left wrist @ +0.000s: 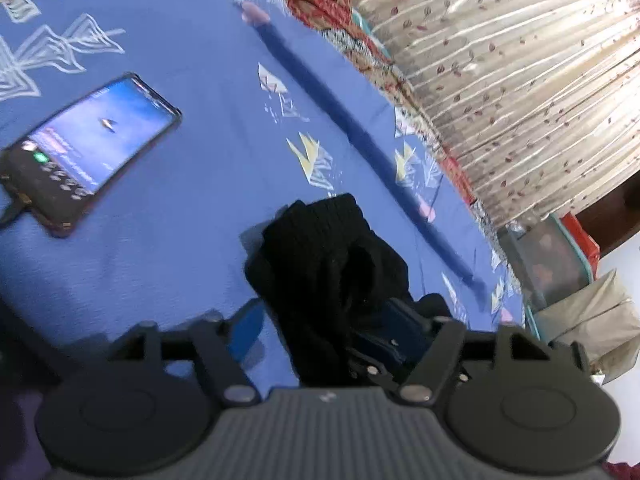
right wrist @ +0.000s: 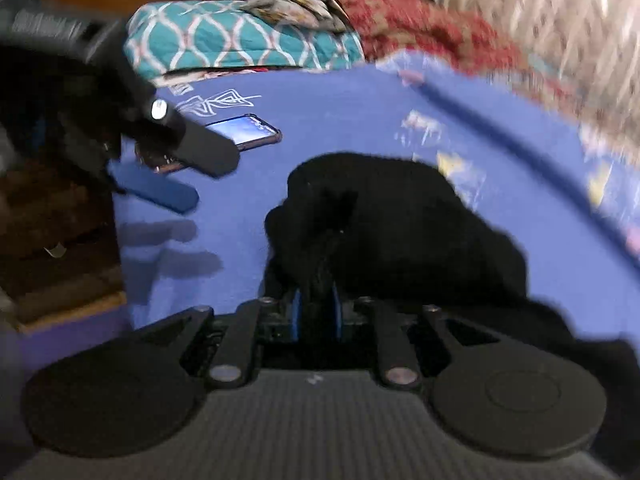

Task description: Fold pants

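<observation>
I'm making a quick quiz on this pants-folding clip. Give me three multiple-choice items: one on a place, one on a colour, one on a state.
1. Where does the phone lie?
A. on the blue bedsheet
B. on the floor
C. on the pants

2. What colour are the pants?
A. red
B. black
C. white

3. How is the right gripper?
A. wide open, empty
B. out of view
C. shut on the pants

A: blue sheet surrounds the phone.
B: the bundle is black.
C: black cloth is pinched between its blue pads.

The pants (right wrist: 384, 216) lie bunched on the bed (right wrist: 320, 104). In the right wrist view, the phone (right wrist: 244, 132) lies on the bed behind and left of the pants, pillows (right wrist: 240, 36) behind it.
</observation>
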